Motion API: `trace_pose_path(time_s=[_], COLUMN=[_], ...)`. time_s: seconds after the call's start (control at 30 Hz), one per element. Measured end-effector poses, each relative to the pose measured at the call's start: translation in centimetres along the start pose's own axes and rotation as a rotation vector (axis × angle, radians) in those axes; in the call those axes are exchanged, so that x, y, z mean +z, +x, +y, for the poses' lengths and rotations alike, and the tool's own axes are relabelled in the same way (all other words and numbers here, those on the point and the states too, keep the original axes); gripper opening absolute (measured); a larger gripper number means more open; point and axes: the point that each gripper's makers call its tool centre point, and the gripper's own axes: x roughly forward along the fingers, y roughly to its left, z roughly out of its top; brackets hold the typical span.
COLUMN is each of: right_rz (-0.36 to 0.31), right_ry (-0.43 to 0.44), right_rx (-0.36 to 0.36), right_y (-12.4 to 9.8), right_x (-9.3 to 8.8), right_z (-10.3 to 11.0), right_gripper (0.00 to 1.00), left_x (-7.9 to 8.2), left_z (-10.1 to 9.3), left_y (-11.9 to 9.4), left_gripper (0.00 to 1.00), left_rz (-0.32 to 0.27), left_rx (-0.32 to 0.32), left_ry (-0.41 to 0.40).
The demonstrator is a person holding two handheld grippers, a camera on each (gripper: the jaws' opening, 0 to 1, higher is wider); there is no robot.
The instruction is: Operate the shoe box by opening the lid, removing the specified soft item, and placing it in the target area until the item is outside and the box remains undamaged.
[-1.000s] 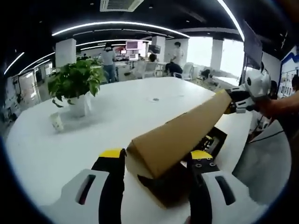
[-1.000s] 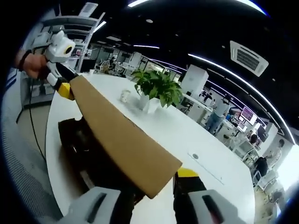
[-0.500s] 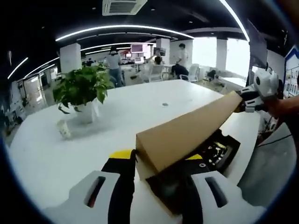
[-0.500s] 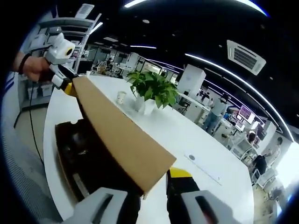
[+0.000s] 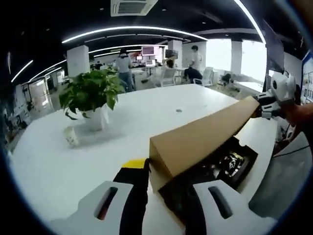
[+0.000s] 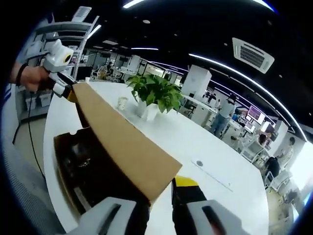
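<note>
With the left gripper [image 5: 164,182] and right gripper [image 6: 160,192] each clamped on an end of the lid [image 5: 200,138], raised above the box [image 6: 73,166] on the table [image 5: 146,107], both ends should rise evenly so the cardboard doesn't tear.

An open office with a dark ceiling and curved light strips [image 5: 132,33]. A potted plant [image 5: 93,95] and a paper cup [image 5: 71,136] stand on the white table [image 5: 58,166].
</note>
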Motion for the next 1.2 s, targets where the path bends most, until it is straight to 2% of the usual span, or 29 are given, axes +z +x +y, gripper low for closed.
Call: trace_pose_path(time_s=[0.13,0.33,0.53,0.77,0.9,1.2], right_rz=[0.005,0.025,0.045,0.050,0.049,0.064], right_ry=[0.021,0.037,0.019,0.046,0.099,0.123], right_rx=[-0.011,-0.037,-0.055,-0.074,-0.082,-0.068], right_y=[0.2,0.6,0.8,1.0,1.2,1.8], right_x=[0.1,0.2,0.1,0.2,0.2,0.4], right_z=[-0.3,-0.7,-0.9,-1.4,-1.7,-2.2], right_gripper=[0.10,0.10,0.10,0.08,0.06,0.05], left_x=[0.0,0.3,0.6,0.8,1.0,1.2], left_z=[0.4,1.1,1.4,1.6,2.0,2.4], left_y=[0.2,0.5,0.9,1.1,1.5,2.0], left_gripper=[0.17,0.14,0.11,0.11,0.10,0.09], left_rz=[-0.003,-0.025,-0.032,-0.033,-0.026,-0.027], left_rx=[0.039,0.075,0.111,0.123,0.128,0.137], left_ry=[0.008,-0.079,-0.093,-0.103,-0.112,-0.139])
